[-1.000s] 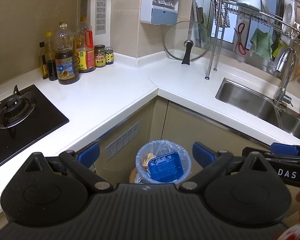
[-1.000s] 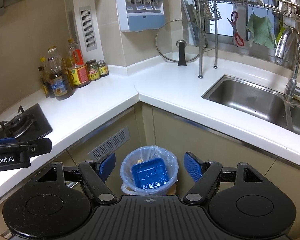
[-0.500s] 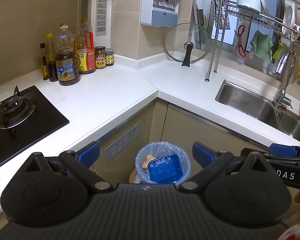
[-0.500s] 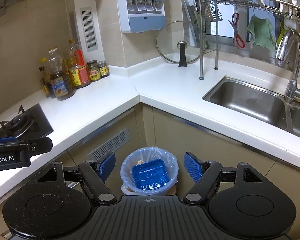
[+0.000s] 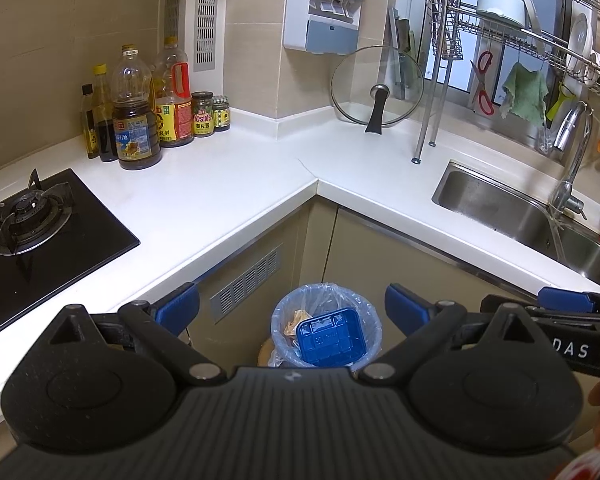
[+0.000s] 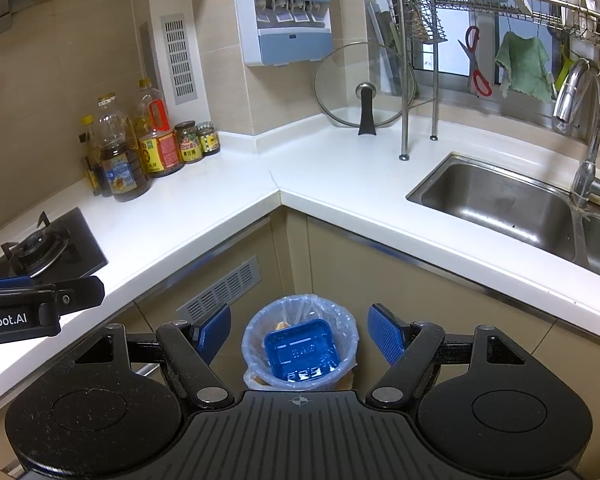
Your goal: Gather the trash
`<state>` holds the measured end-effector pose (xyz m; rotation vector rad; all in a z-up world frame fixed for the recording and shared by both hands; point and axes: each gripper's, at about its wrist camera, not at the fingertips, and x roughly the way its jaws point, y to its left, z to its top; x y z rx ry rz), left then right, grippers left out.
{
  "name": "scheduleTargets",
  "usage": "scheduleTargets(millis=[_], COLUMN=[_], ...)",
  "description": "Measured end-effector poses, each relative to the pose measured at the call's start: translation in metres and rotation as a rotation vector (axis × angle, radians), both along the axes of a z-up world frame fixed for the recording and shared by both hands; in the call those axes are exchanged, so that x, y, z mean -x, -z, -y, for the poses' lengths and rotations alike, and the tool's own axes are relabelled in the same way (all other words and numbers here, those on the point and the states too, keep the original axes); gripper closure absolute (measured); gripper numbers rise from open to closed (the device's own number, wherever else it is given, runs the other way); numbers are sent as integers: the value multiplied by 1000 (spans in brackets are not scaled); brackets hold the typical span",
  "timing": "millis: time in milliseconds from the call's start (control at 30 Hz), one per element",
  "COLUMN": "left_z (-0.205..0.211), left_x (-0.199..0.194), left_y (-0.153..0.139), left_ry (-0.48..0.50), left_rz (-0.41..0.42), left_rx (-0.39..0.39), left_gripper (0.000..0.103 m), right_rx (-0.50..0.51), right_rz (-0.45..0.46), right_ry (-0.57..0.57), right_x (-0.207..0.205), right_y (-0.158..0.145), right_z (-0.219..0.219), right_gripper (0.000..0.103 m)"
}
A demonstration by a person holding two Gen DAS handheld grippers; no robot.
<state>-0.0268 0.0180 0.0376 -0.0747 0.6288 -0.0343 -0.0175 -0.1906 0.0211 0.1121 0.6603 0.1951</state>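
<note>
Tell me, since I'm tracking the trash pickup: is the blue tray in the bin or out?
In. The blue tray lies tilted inside the bag-lined bin on the floor, other scraps beside it.

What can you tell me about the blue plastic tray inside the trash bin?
The blue plastic tray is shallow and rectangular, with rounded corners, a raised rim and embossed ridges. It looks glossy and thin. It lies tilted on top of other trash in the trash bin, which has a clear bag lining and stands on the floor below the counter corner. Neither gripper touches it.

Glossy white countertop; brushed steel sink. Translucent plastic bin liner, glossy blue plastic tray
</note>
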Motion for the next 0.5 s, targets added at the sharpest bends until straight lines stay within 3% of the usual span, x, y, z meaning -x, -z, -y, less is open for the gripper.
scheduleTargets(millis=[500], left_z=[1], left_x=[0], left_y=[0], left_ry=[-7], left_rz=[-1], left_rx=[-1], left_gripper=[4], right_rx=[-3], right_rz=[0], right_ry=[-6], right_x=[-5], right_y=[-2], right_z=[1], right_gripper=[28])
